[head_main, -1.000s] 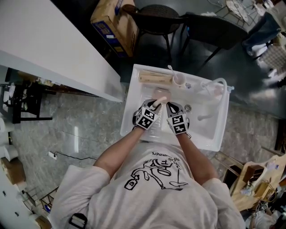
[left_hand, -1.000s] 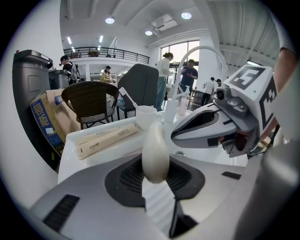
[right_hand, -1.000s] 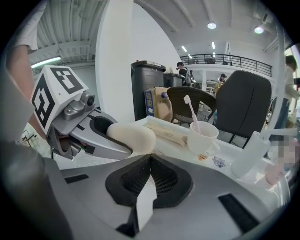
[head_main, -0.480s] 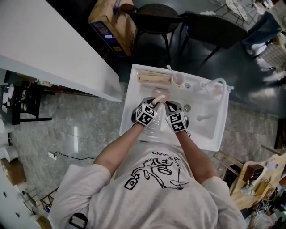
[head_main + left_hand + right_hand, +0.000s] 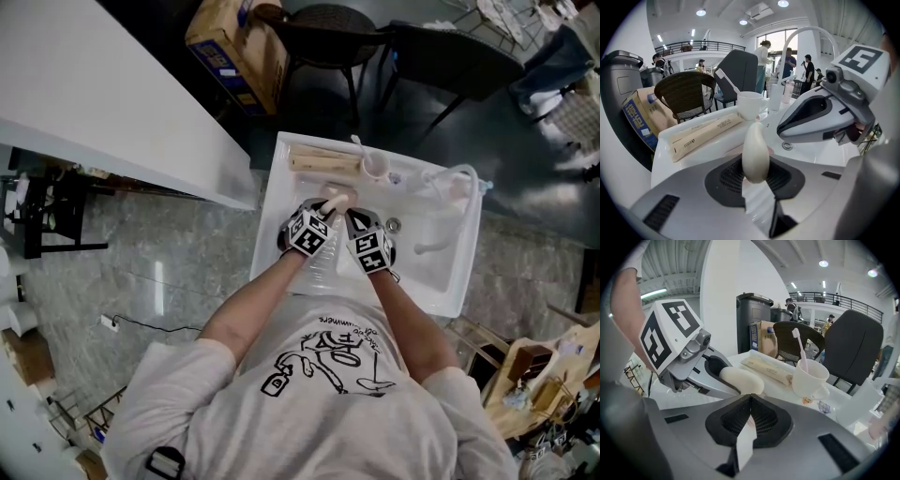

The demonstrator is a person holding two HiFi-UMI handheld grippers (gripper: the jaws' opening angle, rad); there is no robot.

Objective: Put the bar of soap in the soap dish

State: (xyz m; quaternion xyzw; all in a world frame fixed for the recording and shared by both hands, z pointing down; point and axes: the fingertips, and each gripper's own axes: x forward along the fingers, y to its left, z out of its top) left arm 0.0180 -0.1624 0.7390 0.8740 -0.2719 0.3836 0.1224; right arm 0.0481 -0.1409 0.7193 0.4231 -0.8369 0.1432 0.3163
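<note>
My left gripper point(image 5: 320, 217) pinches the bar of soap point(image 5: 755, 152) on edge over the white basin point(image 5: 269, 246). My right gripper point(image 5: 749, 402) is pressed together, empty, just beside. I should lower gently onto what seems the pinkish soap dish point(image 5: 769, 150) below, letting go only once the bar rests.

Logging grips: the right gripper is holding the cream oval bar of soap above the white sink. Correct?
Not quite: the left gripper holds the cream oval bar of soap above the white sink, clamped between its jaws in the left gripper view.
</note>
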